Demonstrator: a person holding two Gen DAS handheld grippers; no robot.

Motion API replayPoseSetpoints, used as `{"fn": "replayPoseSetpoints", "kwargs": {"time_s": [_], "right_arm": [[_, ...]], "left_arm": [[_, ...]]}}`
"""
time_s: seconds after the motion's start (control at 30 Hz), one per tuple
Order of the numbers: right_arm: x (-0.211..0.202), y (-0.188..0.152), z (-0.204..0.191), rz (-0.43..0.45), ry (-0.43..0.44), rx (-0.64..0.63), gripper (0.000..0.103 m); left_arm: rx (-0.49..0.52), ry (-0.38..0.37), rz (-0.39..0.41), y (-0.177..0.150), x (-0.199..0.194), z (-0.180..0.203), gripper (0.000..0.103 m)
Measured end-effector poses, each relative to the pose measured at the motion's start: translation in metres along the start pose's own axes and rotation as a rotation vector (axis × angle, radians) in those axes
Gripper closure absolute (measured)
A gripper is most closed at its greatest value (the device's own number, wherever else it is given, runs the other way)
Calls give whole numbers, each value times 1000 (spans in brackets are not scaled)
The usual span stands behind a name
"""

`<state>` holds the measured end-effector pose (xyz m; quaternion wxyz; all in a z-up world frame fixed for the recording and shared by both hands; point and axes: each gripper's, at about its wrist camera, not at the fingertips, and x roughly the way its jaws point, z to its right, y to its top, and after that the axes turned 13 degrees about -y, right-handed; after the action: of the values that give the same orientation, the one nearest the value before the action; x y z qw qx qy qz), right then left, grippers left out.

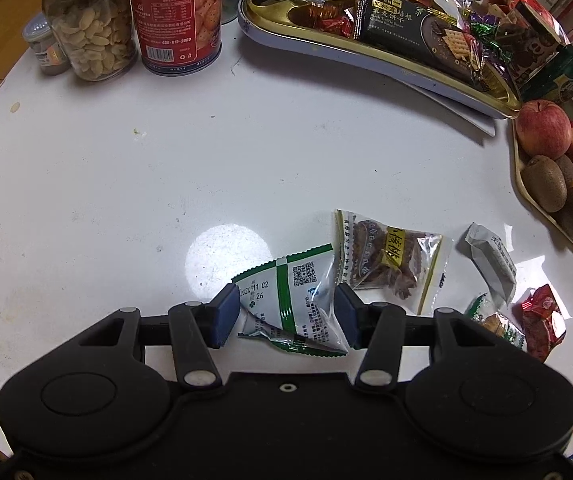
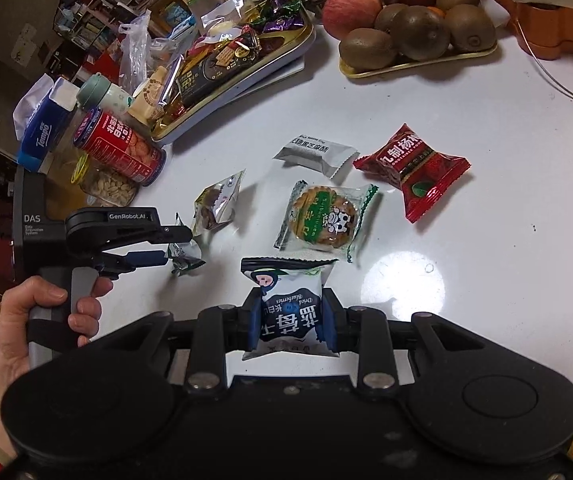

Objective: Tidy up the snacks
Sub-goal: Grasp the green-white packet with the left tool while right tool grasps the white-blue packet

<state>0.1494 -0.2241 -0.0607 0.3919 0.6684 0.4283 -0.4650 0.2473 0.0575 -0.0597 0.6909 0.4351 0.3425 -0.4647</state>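
My left gripper (image 1: 286,316) is shut on a green-and-white snack packet (image 1: 290,300), its blue pads pressing both sides; the gripper also shows in the right wrist view (image 2: 166,246) holding the packet (image 2: 184,258) above the white table (image 1: 126,168). My right gripper (image 2: 289,322) is shut on a blue-and-white dried blueberry packet (image 2: 288,304). Loose on the table lie a walnut snack packet (image 1: 386,258), a white packet (image 2: 314,154), a green-edged biscuit packet (image 2: 324,216) and a red plum packet (image 2: 414,170). A gold snack tray (image 1: 298,12) piled with snacks stands at the back.
A peanut jar (image 1: 90,20) and a red biscuit can (image 1: 174,12) stand at the back left. A fruit tray (image 2: 418,62) with apples and kiwis is at the right. A tissue pack (image 2: 44,132) and an orange object (image 2: 546,32) stand at the table's edges.
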Motion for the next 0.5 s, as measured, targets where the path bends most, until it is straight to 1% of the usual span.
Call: {"fn": "replayPoseSetpoints", "kwargs": {"time_s": [0.2,0.37,0.5], "right_arm": [[4,-1,-3,-8,2,-7,71],[5,0,-2,-2,5,-3,71],[6,0,-1,9,1,-3,71]], "left_arm": [[89,68,-1,-4,12,14,47],[120,79,5,-8,10,16,54],[127,75,16,-10,9,14,56]]}}
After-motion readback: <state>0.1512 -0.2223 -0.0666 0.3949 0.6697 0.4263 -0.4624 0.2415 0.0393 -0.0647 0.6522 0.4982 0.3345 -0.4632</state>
